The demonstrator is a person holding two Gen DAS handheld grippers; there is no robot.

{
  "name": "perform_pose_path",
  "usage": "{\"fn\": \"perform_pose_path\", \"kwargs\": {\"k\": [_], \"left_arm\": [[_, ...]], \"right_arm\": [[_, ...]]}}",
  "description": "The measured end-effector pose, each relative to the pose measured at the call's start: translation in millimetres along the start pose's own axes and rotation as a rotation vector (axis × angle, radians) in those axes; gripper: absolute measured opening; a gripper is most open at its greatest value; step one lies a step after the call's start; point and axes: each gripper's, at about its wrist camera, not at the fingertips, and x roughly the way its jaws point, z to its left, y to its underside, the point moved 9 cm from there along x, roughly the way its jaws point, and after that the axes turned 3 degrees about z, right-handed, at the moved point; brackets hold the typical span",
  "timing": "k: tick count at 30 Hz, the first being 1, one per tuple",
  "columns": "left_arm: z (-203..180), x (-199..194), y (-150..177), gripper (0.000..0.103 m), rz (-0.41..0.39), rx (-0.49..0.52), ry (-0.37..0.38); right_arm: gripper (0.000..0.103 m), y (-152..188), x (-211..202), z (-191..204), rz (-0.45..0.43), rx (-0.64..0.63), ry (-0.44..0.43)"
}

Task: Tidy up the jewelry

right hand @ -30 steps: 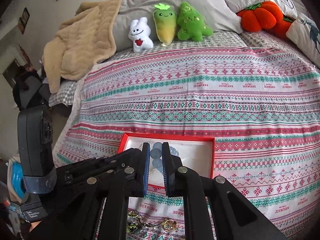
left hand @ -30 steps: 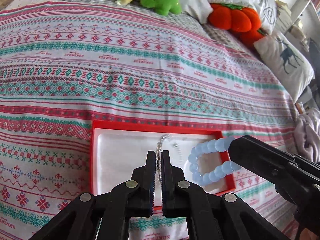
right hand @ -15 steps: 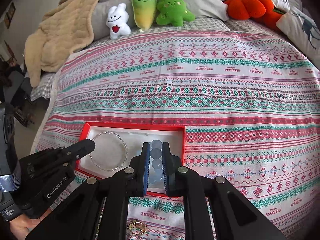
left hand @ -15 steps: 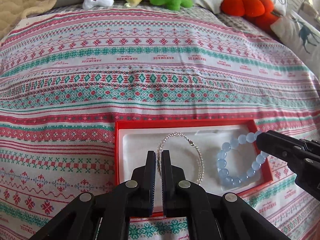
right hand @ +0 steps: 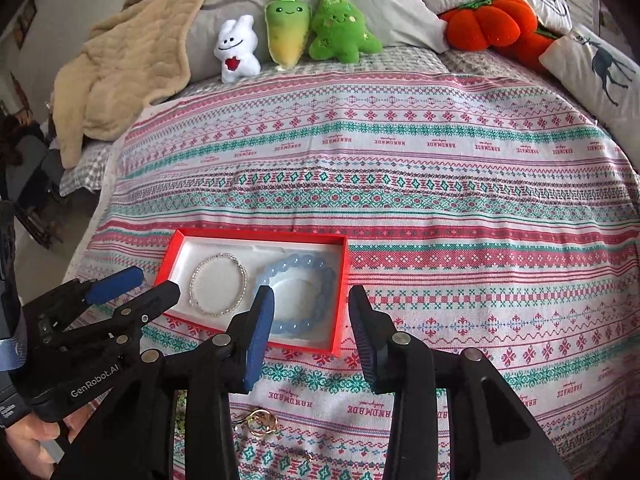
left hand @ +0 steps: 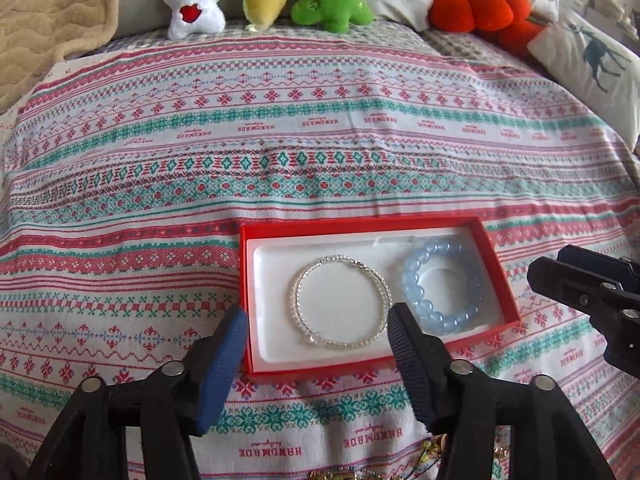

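Both bracelets lie flat in the red box on its white insert: the silver bracelet on the left, the blue bracelet on the right, just beside each other. The box rests on the patterned bedspread.

The left gripper has its jaws spread wide and holds nothing; its fingers flank the silver bracelet at the box's near edge. The right gripper is likewise spread and empty, near the box's near right corner.

Only the right wrist view shows gold rings on the bedspread between the gripper's arms, the person's hand and the floor beside the bed. The left wrist view shows only a blurred edge of jewelry at the bottom, cut off by the frame.

Plush toys, a tan blanket and pillows line the far side.
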Motion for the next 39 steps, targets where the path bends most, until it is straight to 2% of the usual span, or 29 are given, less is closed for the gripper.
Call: {"fn": "perform_pose_path", "kwargs": {"k": [2, 5, 13, 20, 29, 35, 39], "left_arm": [[0, -7, 5, 0.077, -0.003, 0.006, -0.008], [1, -14, 16, 0.086, 0.004, 0.011, -0.018], [11, -23, 47, 0.095, 0.029, -0.003, -0.059], [24, -31, 71, 0.101, 0.006, -0.018, -0.149], [36, -34, 94, 0.101, -0.007, -0.097, -0.163], [41, -14, 109, 0.101, 0.036, -0.072, -0.201], [49, 5, 105, 0.101, 0.003, -0.070, -0.219]], "right_arm": [[0.045, 5, -6, 0, -0.003, -0.010, 0.009], [0.053, 13, -15, 1, -0.006, -0.021, 0.015], [0.064, 40, -26, 2, 0.005, -0.046, 0.036], [0.076, 65, -26, -8, 0.018, -0.029, 0.108], [0.083, 91, -25, -2, 0.023, -0.034, 0.150], [0.086, 107, -7, -4, 0.055, -0.035, 0.193], [0.087, 110, 13, -14, 0.044, -0.027, 0.239]]}}
